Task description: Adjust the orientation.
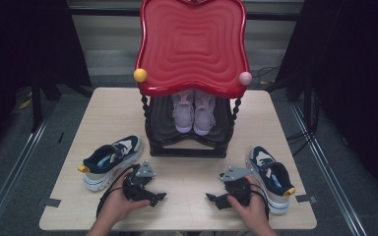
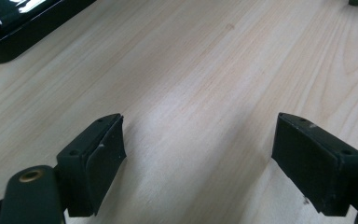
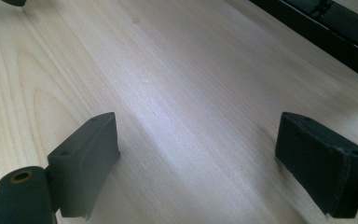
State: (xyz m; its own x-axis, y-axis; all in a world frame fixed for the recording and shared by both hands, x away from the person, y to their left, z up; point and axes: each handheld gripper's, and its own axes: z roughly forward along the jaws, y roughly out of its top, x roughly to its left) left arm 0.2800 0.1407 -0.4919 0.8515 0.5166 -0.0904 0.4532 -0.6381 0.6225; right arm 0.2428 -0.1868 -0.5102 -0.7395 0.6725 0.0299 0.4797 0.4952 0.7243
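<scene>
Both tools, left tool [image 1: 158,198] and right tool [image 1: 212,198], rest wide open and empty on the counter [image 1: 187,172] between the two navy sneakers [image 1: 110,160].

- My left gripper [image 1: 158,198]: black body, grey three-cornered plate on top, black cable looping behind.
- My right gripper [image 1: 213,199]: same build; brass-ringed screw hole beside its matte pads [image 3: 81,163].

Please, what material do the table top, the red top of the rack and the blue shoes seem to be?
Table top: pale wood or wood-look laminate, matte, with visible grain. Red top of the rack: probably moulded plastic, glossy, with rippled rings. Blue shoes: apparently fabric uppers on whitish rubbery soles.
</scene>
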